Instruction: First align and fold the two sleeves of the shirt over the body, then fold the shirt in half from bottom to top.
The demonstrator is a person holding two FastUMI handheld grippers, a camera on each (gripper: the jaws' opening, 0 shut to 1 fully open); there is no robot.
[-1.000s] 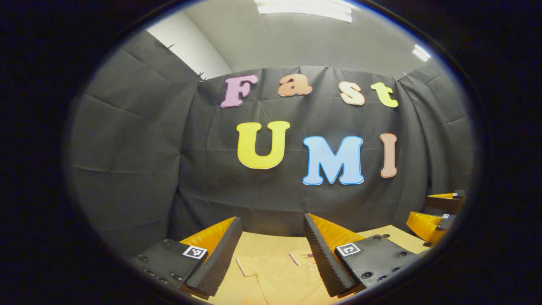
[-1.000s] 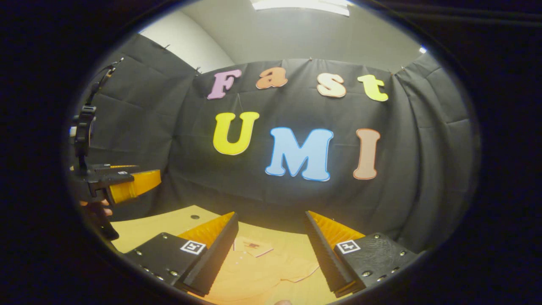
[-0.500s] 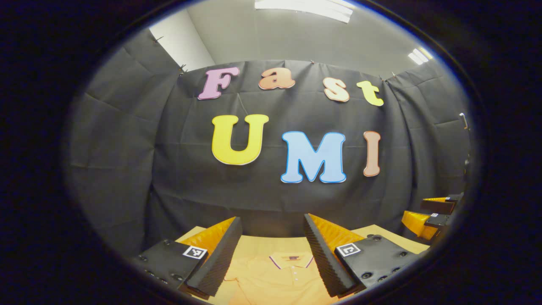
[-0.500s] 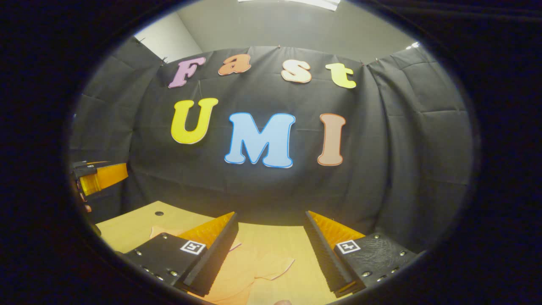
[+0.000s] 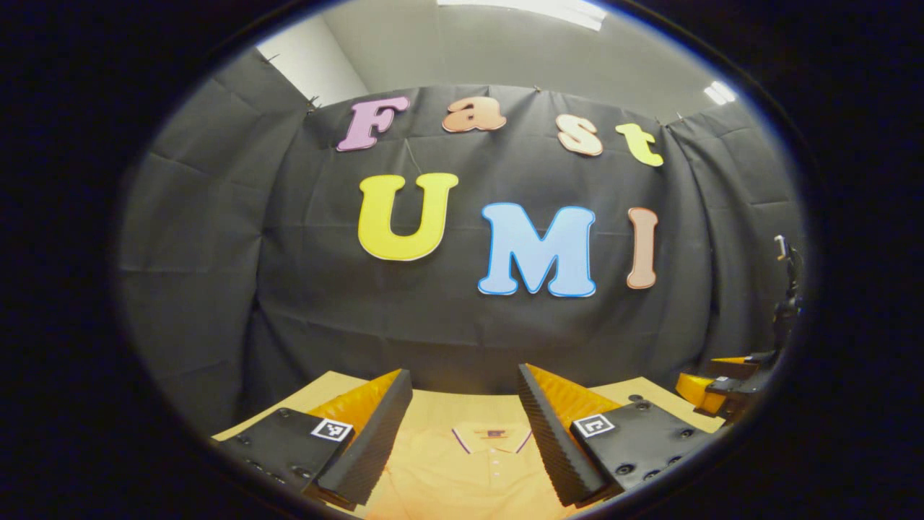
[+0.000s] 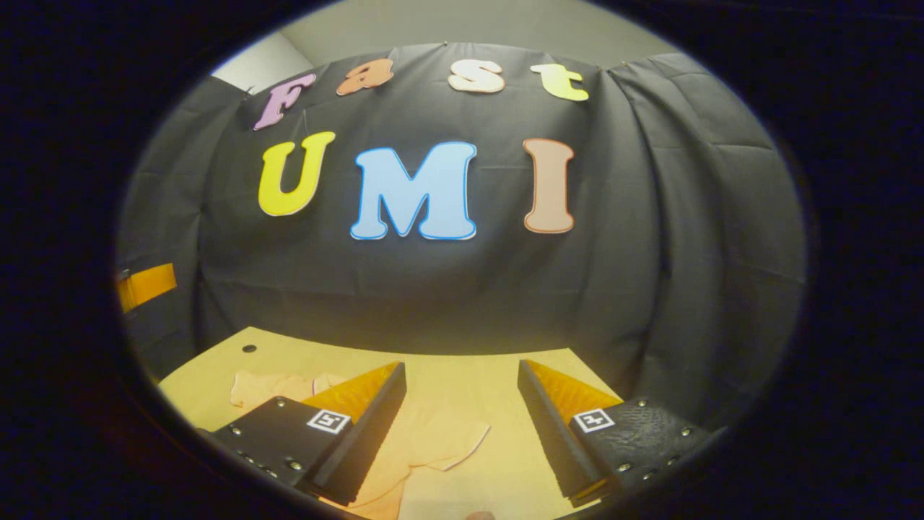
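Jaws gape above shirt (image 5: 462, 469) on table (image 6: 462, 365).

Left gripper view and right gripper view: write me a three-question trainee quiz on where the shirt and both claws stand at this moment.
1. True or false: the left claw is shut on the shirt.
2. In the left gripper view, which part of the shirt shows between the fingers? A) the collar B) the hem C) a cuff
3. Fill in: in the right gripper view, the sleeve lies flat on the ____, out to the side and not yet folded over the body.

Key
1. False: its jaws stand apart, above the shirt.
2. A: the collar, with the buttons below it.
3. table. The right claw is open above it.
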